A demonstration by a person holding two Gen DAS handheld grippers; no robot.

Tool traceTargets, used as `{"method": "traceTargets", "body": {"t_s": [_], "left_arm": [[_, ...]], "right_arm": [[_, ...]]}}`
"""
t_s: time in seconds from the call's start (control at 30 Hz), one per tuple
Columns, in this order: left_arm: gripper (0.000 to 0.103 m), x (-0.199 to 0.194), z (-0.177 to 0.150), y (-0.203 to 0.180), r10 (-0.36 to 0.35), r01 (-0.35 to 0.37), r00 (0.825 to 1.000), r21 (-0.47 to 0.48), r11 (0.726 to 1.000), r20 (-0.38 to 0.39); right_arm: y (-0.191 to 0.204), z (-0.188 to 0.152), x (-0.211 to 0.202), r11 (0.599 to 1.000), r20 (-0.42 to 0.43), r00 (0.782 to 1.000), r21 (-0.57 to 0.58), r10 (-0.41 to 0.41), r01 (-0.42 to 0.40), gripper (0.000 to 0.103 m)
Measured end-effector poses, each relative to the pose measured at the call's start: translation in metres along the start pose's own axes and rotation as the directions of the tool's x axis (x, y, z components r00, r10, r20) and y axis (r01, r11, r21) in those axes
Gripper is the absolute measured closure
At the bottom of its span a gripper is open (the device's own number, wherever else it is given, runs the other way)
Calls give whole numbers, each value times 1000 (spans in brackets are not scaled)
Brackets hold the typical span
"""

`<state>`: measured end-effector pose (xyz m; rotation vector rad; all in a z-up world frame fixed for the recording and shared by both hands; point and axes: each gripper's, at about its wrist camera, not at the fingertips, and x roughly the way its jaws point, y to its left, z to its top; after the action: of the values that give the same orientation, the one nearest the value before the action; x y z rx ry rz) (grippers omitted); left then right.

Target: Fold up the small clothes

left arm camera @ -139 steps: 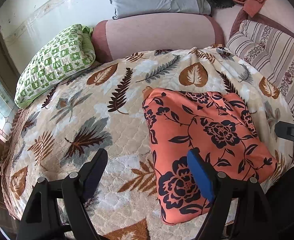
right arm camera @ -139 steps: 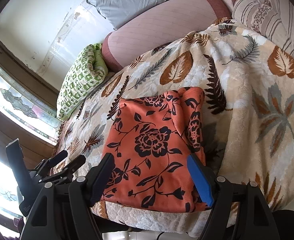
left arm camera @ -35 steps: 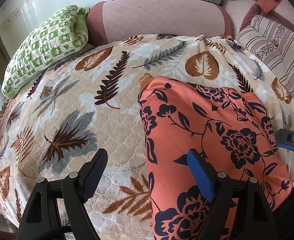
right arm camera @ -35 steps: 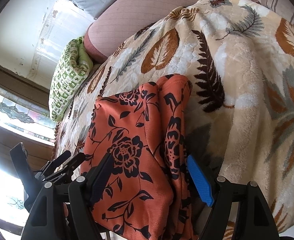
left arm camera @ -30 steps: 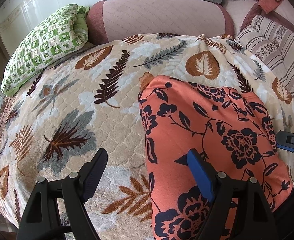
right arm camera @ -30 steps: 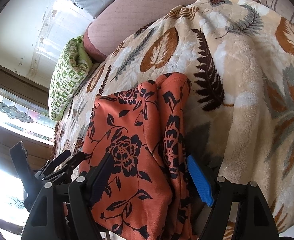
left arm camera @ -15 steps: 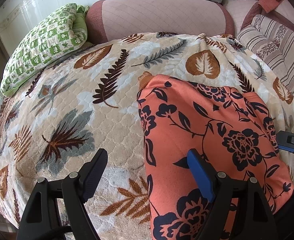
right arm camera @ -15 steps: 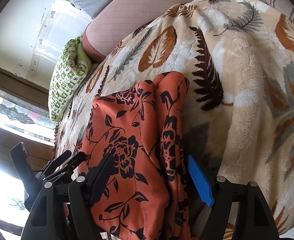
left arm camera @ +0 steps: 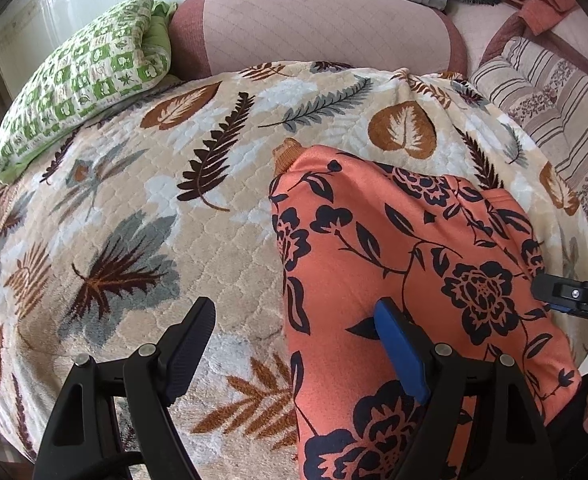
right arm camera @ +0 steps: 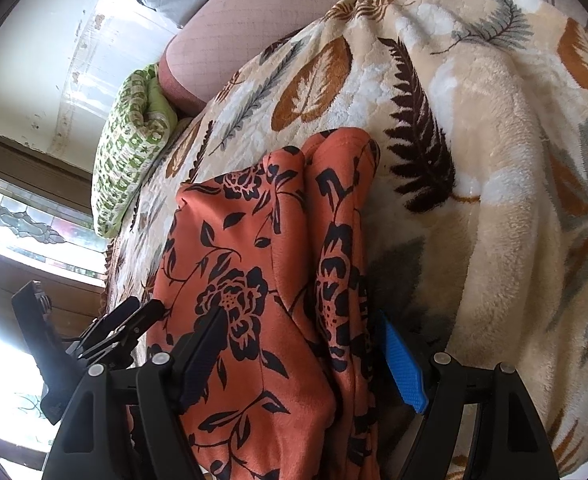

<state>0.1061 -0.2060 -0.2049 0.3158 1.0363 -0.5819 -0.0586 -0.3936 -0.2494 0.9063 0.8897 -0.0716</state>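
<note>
Orange floral garment (left arm camera: pixel 406 264) lies on the leaf-print blanket (left arm camera: pixel 166 216), lower right of the left wrist view and lower centre of the right wrist view, its near end hanging off the bed edge toward the person. It looks already doubled over at least once: the right wrist view shows a rolled fold (right arm camera: pixel 342 208) running along its right side.

Left gripper (left arm camera: pixel 294 344) hovers w/ jaws wide apart; black finger over bare blanket, blue finger (left arm camera: pixel 400 356) over the cloth, nothing between the pads. Right gripper (right arm camera: pixel 302 356) also stands spread, straddling the garment's lower right part; cloth lies under and between the fingers, but the pads don't press it, so no grip.

Step in hand, as a judgement: lining up both tools at the near edge, prob. for the next fold. Next move calls for lowering each gripper onto a near corner, pinching all layers together, then carrying the edge up toward the far end w/o dragging the fold loose. The plush blanket may catch in a jaw along with the cloth.

Views differ: left wrist view shows the garment's flat top face, a tan cuff-like bit (left arm camera: pixel 288 156) poking out at its upper left corner, the striped cushion (left arm camera: pixel 554 120) at right, and the right tool's tip (left arm camera: pixel 570 294) at the right edge. Right wrist view alone shows the layered fold, the stained-glass window (right arm camera: pixel 26 220) at left, and the left tool (right arm camera: pixel 106 332) at lower left. Green patterned pillow (left arm camera: pixel 82 76) shows in both.
</note>
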Motion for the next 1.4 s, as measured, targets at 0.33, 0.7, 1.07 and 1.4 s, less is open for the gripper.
{"method": "traceTargets", "body": {"t_s": [0.33,0.7,1.07,1.4], "left_arm": [[21,-6,-2,7,-83,83,997,44,996,-3],[18,49,-15,-1,-364,357,914,-73,931,-180],[59,35,-12,-4,-341,340,930,-33,940,-136],[68,-15,-14,14,-327,327,944,-5,945,-38]], "right_arm": [[-9,3,6,1000,-11,1000,11,5,-5,24],[-26,-3,29,988,-45,989,73,138,-134,23],[6,-14,29,998,-15,999,-57,31,-32,62],[62,-24,-3,985,55,998,-173,16,-6,64]]}}
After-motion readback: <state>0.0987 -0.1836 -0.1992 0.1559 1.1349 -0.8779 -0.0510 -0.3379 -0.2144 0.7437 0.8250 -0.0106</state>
